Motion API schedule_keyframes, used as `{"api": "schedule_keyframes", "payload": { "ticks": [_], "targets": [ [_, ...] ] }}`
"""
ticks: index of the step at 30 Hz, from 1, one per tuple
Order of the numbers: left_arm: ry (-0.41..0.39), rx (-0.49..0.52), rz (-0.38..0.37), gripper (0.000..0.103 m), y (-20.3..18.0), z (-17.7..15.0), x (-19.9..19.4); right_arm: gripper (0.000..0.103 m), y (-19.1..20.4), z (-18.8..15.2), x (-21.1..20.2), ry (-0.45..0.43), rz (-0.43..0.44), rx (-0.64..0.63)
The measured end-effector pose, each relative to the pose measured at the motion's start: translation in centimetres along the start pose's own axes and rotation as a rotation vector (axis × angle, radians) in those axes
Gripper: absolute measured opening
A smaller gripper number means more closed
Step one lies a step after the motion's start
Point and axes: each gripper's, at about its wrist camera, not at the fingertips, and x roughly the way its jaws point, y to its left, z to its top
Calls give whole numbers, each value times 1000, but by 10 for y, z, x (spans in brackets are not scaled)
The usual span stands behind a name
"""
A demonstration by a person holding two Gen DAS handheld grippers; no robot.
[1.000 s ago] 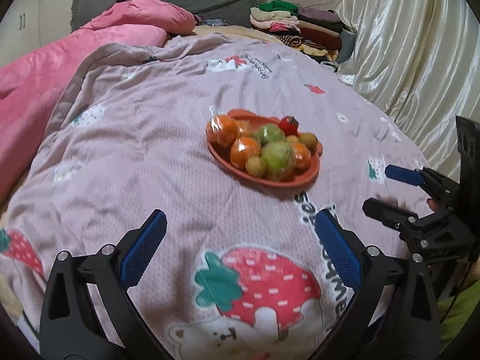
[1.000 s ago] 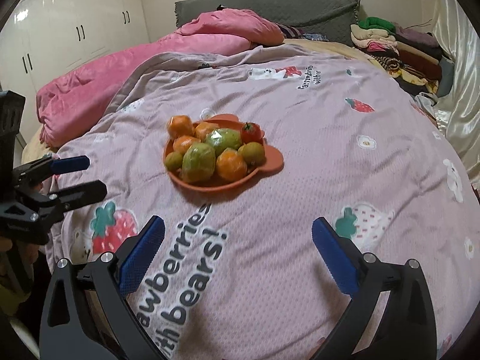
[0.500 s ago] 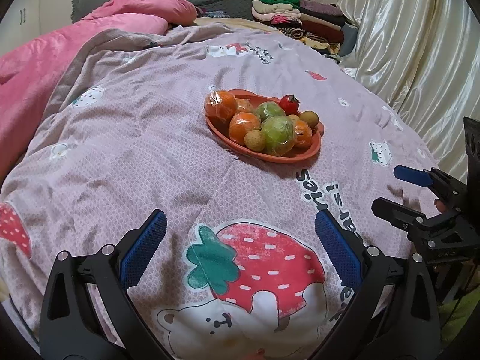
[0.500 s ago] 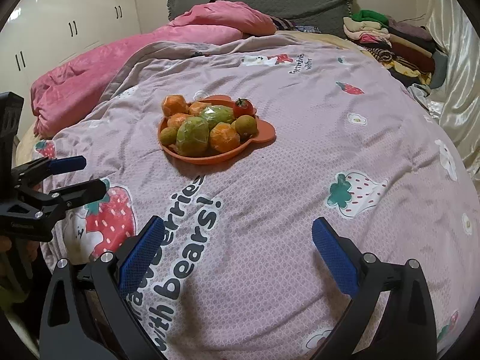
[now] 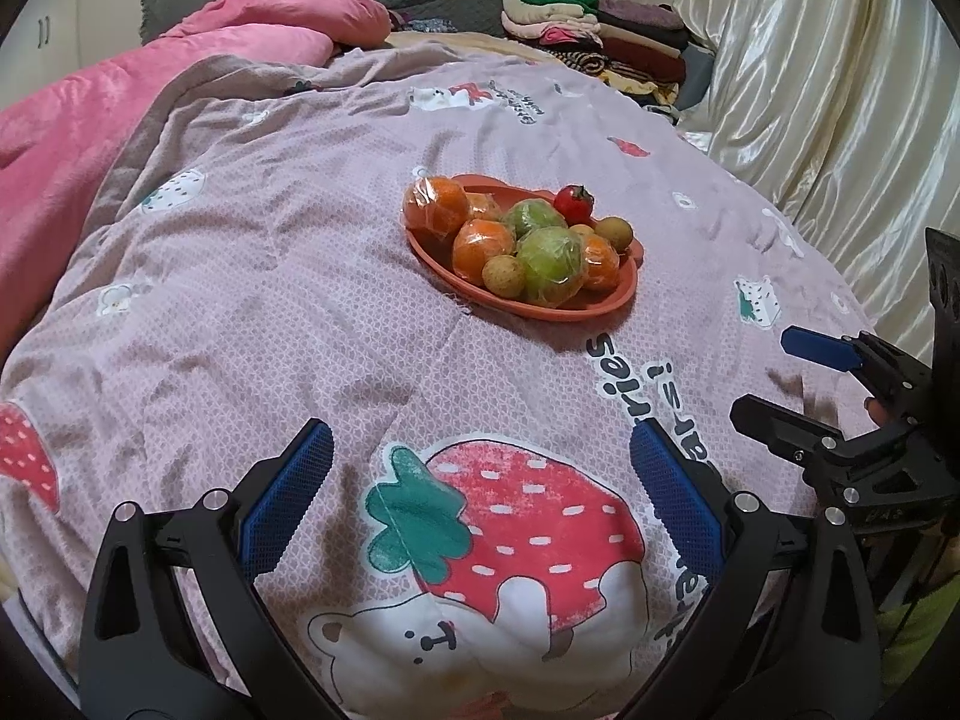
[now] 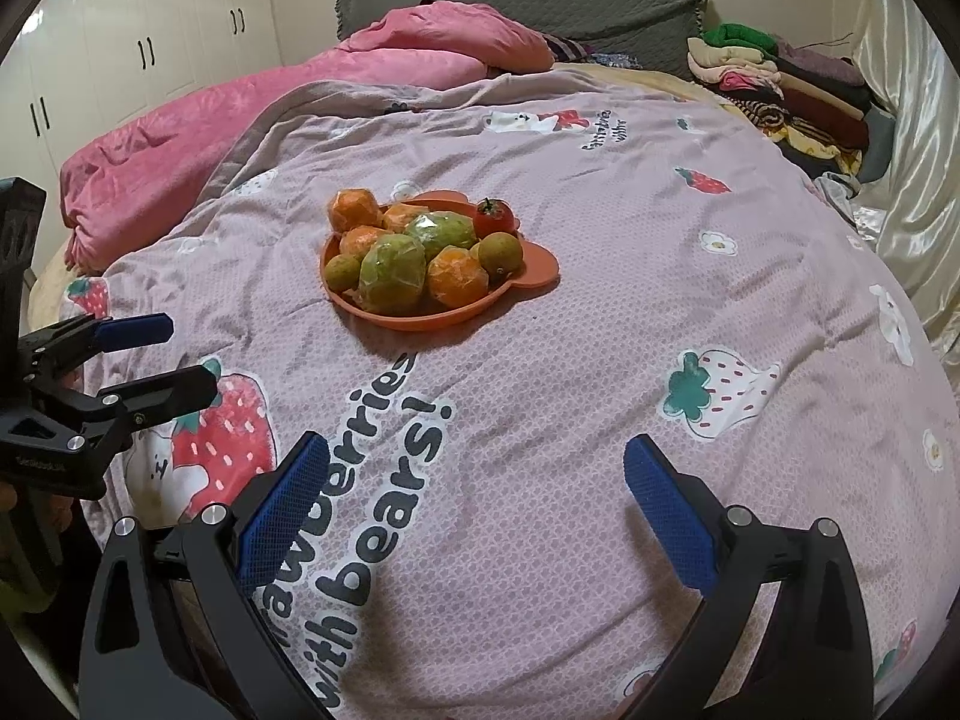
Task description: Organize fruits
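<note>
Bedspread, print below the orange plate: large dark letters read "...wberries with bears!"; start cut off by the hand-held gripper. Smaller print near the folded clothes: not legible. Left wrist view shows "...ries".

Plate mostly hidden by fruit.

Right gripper spread wide, nothing between the pads, hovering over the strawberry-print blanket. Orange plate at 11 o'clock, well apart, piled with wrapped oranges, green fruits and a tomato on its far rim. Left gripper at 9 o'clock, fingers parted, empty.
</note>
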Motion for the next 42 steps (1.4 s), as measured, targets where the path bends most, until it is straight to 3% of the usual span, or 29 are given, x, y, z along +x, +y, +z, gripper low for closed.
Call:
{"api": "schedule_keyframes", "payload": {
  "ticks": [42],
  "targets": [
    [-5, -8, 18, 93, 4, 4, -2, 98, -1, 0, -3, 5, -17, 2]
  ]
}}
